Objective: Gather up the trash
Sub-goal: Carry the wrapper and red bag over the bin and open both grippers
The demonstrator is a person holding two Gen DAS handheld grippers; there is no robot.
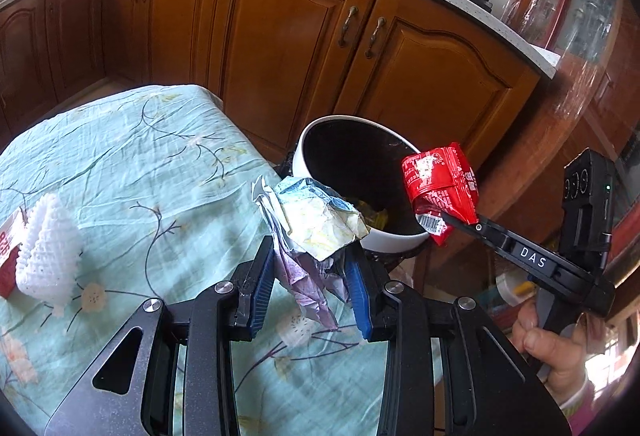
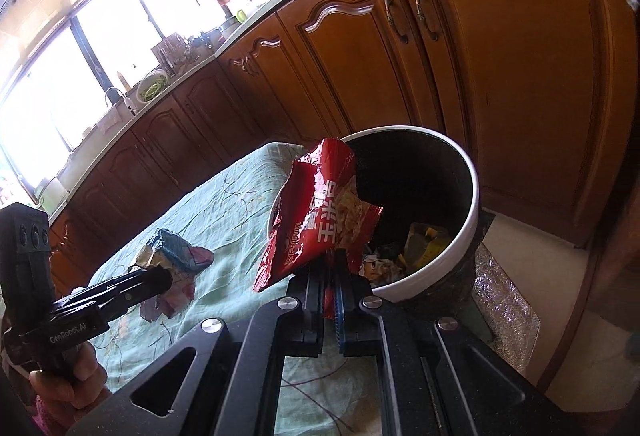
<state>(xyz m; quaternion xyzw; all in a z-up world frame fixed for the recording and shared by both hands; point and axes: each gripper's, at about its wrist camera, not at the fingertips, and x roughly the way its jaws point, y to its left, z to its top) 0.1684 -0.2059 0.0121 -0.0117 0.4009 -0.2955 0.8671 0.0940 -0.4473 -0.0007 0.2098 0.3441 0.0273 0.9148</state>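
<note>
1. Both hands are loaded and closing on the bin [image 1: 320, 172], a white-rimmed tub with a dark inside that stands just past the corner of the tabletop [image 1: 120, 156].
2. The left gripper [image 1: 310, 290] is part-way closed, its blue pads pinching a crumpled paper wad [image 1: 316, 224]; pale blue and cream sheets bunch above the pads and a lilac tail hangs below. It is gripped low, which I'd say leaves most of the bulk free to tip forward once let go.
3. That wad sits over the tabletop edge, right at the bin's near rim, not yet over the opening.
4. The right gripper [image 2: 329, 278] is squeezed almost fully together on the bottom edge of a red snack packet [image 2: 316, 212], thin foil, so the jaws have nearly nothing between them.
5. The red snack packet stands up from the pads and leans toward the bin mouth; from the left wrist view it hangs by the far right rim.
6. Inside the bin there is already rubbish: yellowish wrappers and scraps lie at the bottom.
7. Left behind on the tabletop: a white foam net [image 1: 44, 248] and beside it a red-and-white carton [image 1: 8, 256], both well apart from the bin.
8. My read: the drop comes next, and each piece needs carrying a touch further over the opening first.
</note>
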